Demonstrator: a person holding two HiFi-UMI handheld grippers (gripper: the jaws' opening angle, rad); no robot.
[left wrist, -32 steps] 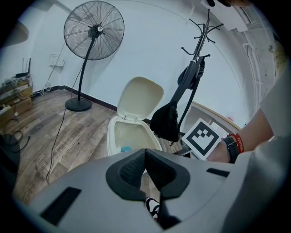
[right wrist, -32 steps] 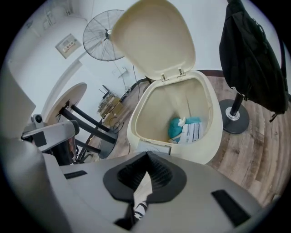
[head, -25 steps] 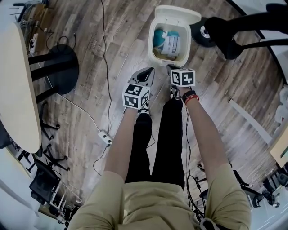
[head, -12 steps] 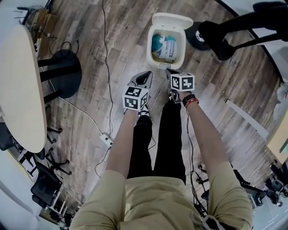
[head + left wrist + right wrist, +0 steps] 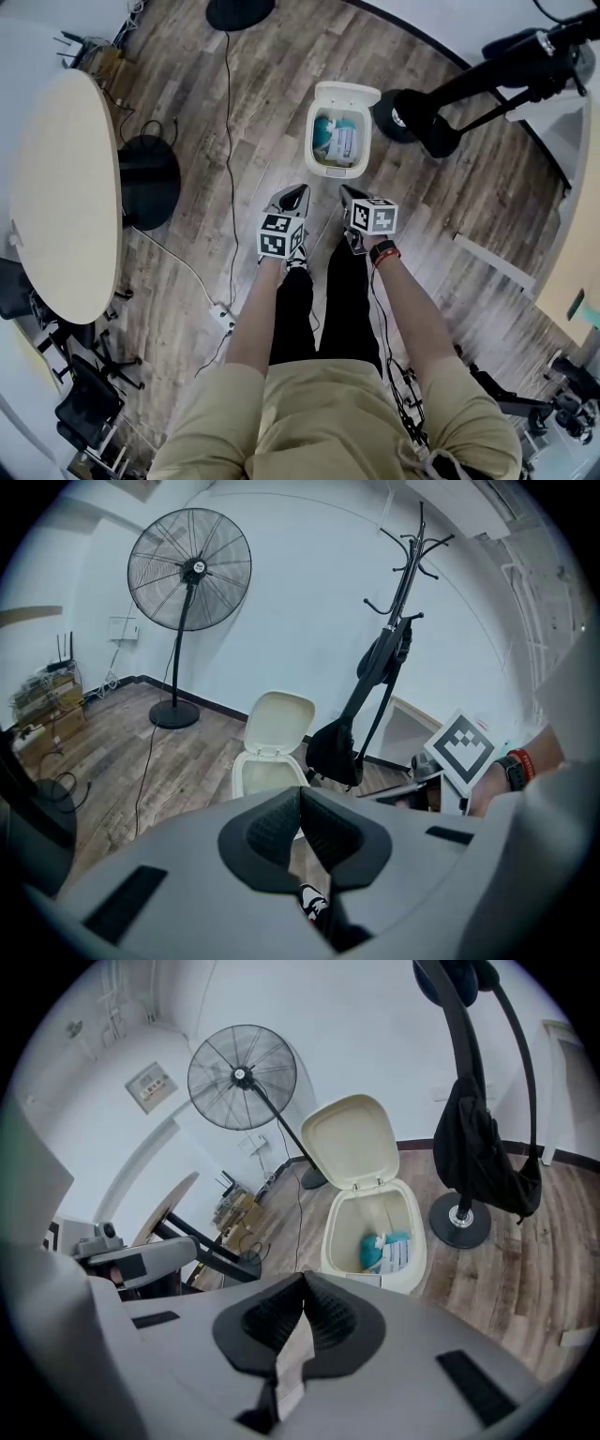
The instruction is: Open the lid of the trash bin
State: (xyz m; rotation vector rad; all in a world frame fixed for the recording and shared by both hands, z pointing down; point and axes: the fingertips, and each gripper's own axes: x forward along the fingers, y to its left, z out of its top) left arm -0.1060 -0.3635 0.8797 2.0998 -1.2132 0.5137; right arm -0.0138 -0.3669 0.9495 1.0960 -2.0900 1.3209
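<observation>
**Bin lid stands open as both grippers hang shut**

The trash bin (image 5: 312, 141) stands on the wood floor well clear of the long edge of the desk (image 5: 66, 187) that faces the person, across bare boards crossed by a cable (image 5: 228, 141). Its lid (image 5: 347, 92) is tipped back upright behind the rim. Inside lie blue-green waste (image 5: 328, 131) and a white printed pack (image 5: 344, 142).

The left gripper (image 5: 292, 195) and the right gripper (image 5: 349, 195) are held side by side above the person's legs, short of the bin and touching nothing. The left gripper view shows its jaws pressed together with nothing between them, and the right gripper view shows the same.

Past the bin, at the end of the room away from the desk, a pedestal fan (image 5: 190, 569) stands against the white wall. A coat stand (image 5: 403, 583) just beside the bin carries a black bag (image 5: 337, 747). A power strip (image 5: 222, 288) lies on the floor between the person and the desk's near edge. A red band (image 5: 380, 253) circles the right wrist.
</observation>
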